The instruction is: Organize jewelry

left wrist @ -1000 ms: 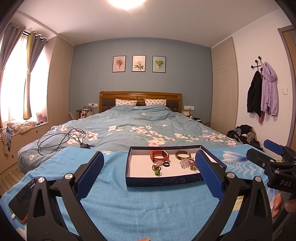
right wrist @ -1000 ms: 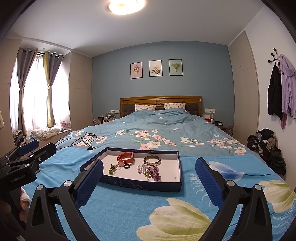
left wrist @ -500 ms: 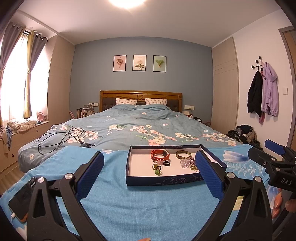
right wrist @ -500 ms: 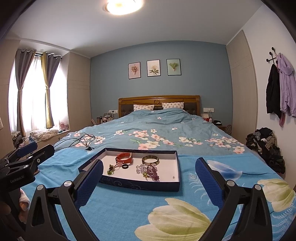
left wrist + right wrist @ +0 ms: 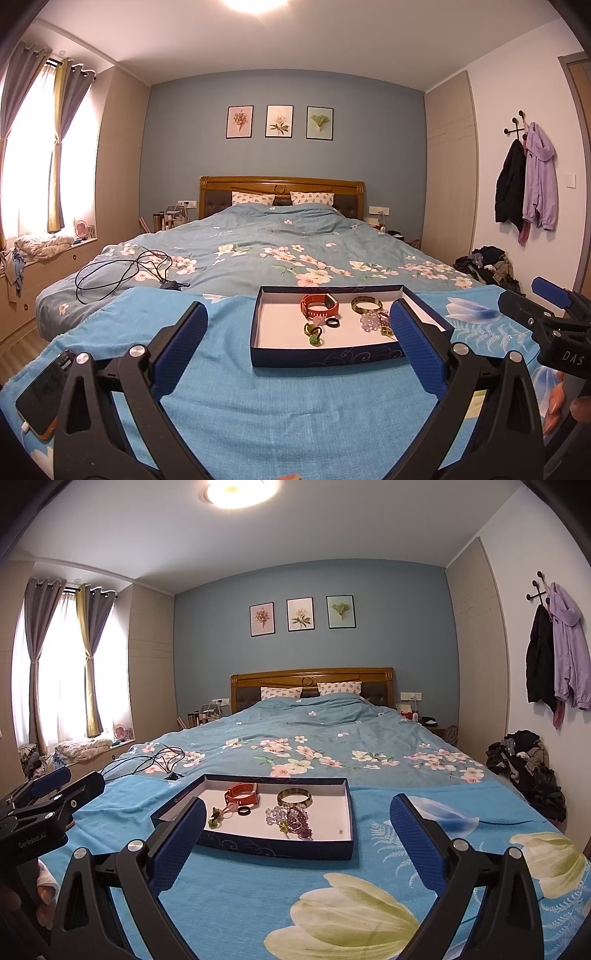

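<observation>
The jewelry lies loose in a shallow navy tray [image 5: 258, 845] with a white floor, set on the blue blanket [image 5: 280, 410] at the foot of the bed. The tray holds a red watch band [image 5: 242, 793], a brass-coloured bangle [image 5: 294, 797], a black ring [image 5: 243, 811], a green-and-pink charm [image 5: 218, 816] and a purple bead cluster [image 5: 291, 818].

Both grippers hover short of the tray, fingers spread wide and empty: left gripper [image 5: 297, 354], right gripper [image 5: 297, 840].

All pieces already sit inside the tray. This fits either a finished gathering or pieces awaiting arrangement; the pictures do not settle which.

For any pick, the operator should approach from above, close on one piece only, and keep clear of the tray wall.

The tray's long axis runs across the bed. The bead cluster trails toward the near right corner; the bangle and ring lie flat.
</observation>
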